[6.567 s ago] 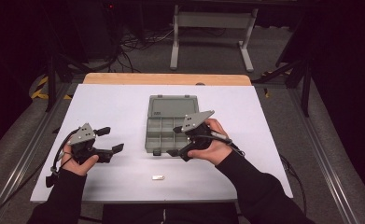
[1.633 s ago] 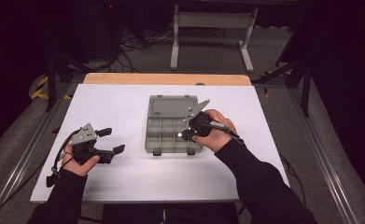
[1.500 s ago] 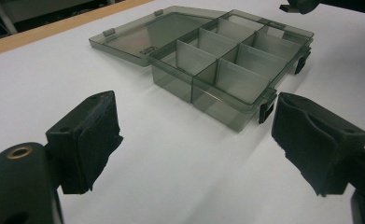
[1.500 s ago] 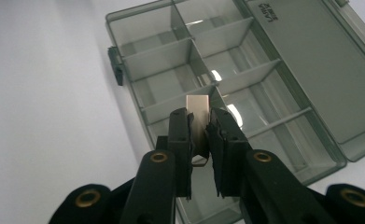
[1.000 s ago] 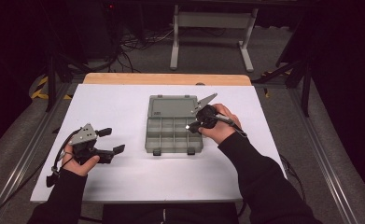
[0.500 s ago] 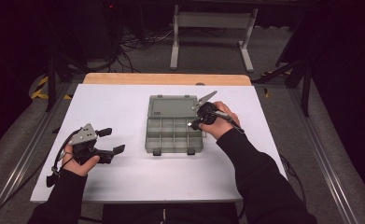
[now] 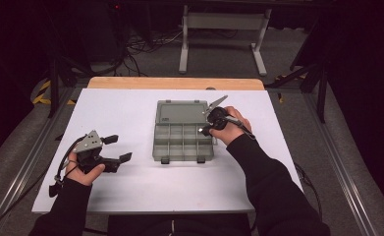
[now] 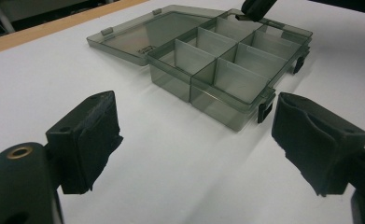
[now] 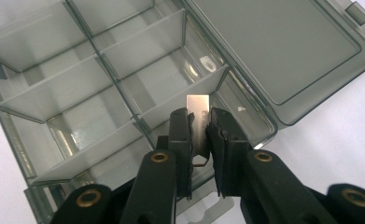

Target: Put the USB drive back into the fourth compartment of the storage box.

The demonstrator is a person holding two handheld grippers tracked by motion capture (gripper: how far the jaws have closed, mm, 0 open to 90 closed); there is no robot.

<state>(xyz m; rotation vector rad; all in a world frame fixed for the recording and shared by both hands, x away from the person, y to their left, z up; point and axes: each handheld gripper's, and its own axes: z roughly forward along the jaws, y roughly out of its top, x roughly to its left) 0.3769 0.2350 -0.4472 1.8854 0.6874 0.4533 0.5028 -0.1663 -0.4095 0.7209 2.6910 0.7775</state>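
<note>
Right gripper view: right hand-held gripper (image 9: 200,133) pinches thin, stiff, light metal tab (image 9: 198,108) flatwise over organizer box (image 9: 40,112), likely slippery; left hand-held gripper (image 8: 194,154) wide open, empty.

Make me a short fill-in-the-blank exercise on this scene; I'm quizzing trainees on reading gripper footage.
1. The right gripper is shut on a small ____ piece.
2. The lid of the box lies ____.
3. The left gripper, its jaws wide, holds ____.
4. The right gripper hangs over the box's ____ edge in the high view.

Missing words: metal; open; nothing; right
</note>
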